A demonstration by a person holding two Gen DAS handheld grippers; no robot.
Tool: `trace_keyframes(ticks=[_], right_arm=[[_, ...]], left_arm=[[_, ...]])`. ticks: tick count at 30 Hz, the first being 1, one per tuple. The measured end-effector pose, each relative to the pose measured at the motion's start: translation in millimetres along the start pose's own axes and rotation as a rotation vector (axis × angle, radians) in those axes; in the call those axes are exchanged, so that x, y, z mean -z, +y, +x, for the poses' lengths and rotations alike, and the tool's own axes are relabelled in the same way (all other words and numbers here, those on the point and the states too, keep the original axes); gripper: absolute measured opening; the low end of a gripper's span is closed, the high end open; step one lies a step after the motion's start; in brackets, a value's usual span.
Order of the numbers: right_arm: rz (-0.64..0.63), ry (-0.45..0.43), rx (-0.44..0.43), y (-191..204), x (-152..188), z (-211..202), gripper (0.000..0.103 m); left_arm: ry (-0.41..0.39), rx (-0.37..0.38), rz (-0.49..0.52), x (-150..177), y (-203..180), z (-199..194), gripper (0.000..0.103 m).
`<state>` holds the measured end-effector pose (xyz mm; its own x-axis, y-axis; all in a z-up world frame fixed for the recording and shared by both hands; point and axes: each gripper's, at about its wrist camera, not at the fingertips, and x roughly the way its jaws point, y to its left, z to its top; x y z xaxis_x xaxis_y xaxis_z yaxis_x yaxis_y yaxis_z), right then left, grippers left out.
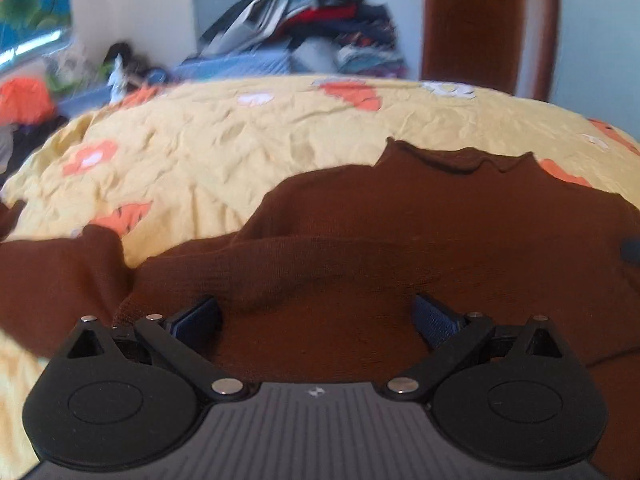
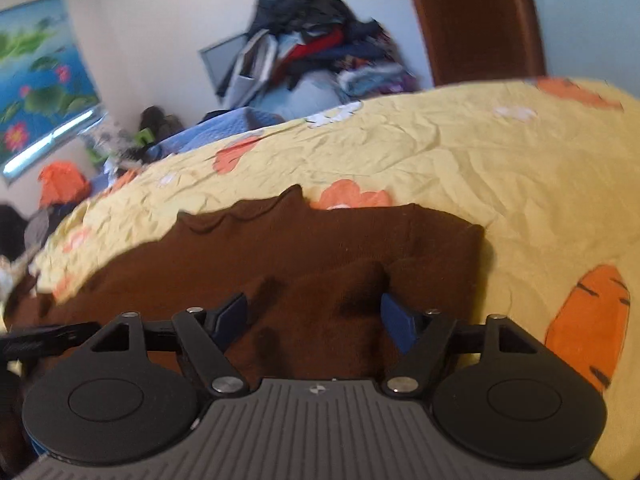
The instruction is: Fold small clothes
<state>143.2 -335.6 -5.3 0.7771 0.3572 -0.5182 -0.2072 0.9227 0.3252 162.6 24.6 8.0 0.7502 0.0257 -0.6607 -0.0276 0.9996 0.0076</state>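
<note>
Nearest me, my left gripper [image 1: 316,312] and right gripper [image 2: 314,316] both hang with fingers spread wide over the brown sweater [image 1: 400,232], pinching nothing. The sweater lies on the yellow flowered bedspread [image 1: 248,140]; beyond it a heap of clothes [image 1: 304,20] rises against the wall

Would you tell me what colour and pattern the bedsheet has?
The bedsheet is pale yellow with orange and white flower and carrot prints, clearest in the right wrist view.
</note>
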Motion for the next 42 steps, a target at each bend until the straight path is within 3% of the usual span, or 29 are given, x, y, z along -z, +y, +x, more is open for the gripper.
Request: trace_keyframes(ticks=[4,8,11,15,16,18,21,24,28,31,32,33,34,35,37,39,42], right_arm=[[0.014,-0.002,-0.014,-2.4,-2.8,0.2,0.075],[-0.012,0.003,-0.031,2.4,-0.9,-5.7,0.085],[-0.019,0.006,-0.05,3.5,1.8,-8.7,0.092],[-0.026,0.009,-0.058,5.3,2.4,-8.3,0.096],[-0.027,0.009,-0.058,5.5,2.4,-8.3,0.096],[-0.025,0.008,-0.059,5.4,2.5,-8.8,0.097],[-0.021,0.007,-0.06,6.1,2.7,-8.7,0.097],[-0.018,0.006,-0.061,6.1,2.8,-8.5,0.097],[-0.013,0.005,-0.064,5.6,2.8,-8.6,0.097],[-0.009,0.003,-0.064,5.5,2.7,-8.9,0.098],[-0.008,0.003,-0.064,5.6,2.7,-9.0,0.098],[-0.009,0.003,-0.064,5.5,2.6,-8.9,0.098],[-0.009,0.003,-0.064,5.4,2.6,-9.0,0.098],[-0.008,0.003,-0.065,5.3,2.7,-8.8,0.098],[-0.007,0.002,-0.066,5.3,2.7,-8.9,0.099],[-0.004,0.001,-0.066,5.4,2.7,-9.0,0.099],[-0.004,0.001,-0.065,5.4,2.5,-9.0,0.099]], left_arm=[[-0.001,0.007,0.021,1.3,15.0,-15.0,0.103],[-0.147,-0.07,-0.129,10.1,73.0,-54.9,0.103],[-0.189,-0.167,-0.336,13.0,151.5,-68.6,0.103],[-0.173,-0.248,-0.774,16.5,270.7,-63.7,0.103],[-0.174,-0.279,-0.847,16.8,293.1,-61.3,0.103],[-0.18,-0.353,-0.9,9.2,322.0,-56.2,0.103],[-0.148,-0.403,-0.807,-17.8,342.6,-39.8,0.103],[-0.068,-0.419,-0.666,-48.7,352.1,-12.1,0.103],[0.051,-0.477,-0.57,-68.2,363.3,30.2,0.101],[0.132,-0.549,-0.445,-65.8,354.7,55.2,0.067],[0.098,-0.558,-0.419,-65.3,350.5,53.8,0.035],[0.093,-0.553,-0.394,-66.4,346.5,52.1,0.016],[0.092,-0.567,-0.388,-69.0,342.3,49.4,0.008],[0.069,-0.602,-0.397,-73.0,336.4,42.4,0.007],[-0.01,-0.6,-0.431,-83.5,320.0,21.5,0.006],[-0.114,-0.5,-0.43,-100.0,283.5,-7.7,0.006],[-0.267,-0.301,-0.292,-115.1,193.0,-48.1,0.006]])
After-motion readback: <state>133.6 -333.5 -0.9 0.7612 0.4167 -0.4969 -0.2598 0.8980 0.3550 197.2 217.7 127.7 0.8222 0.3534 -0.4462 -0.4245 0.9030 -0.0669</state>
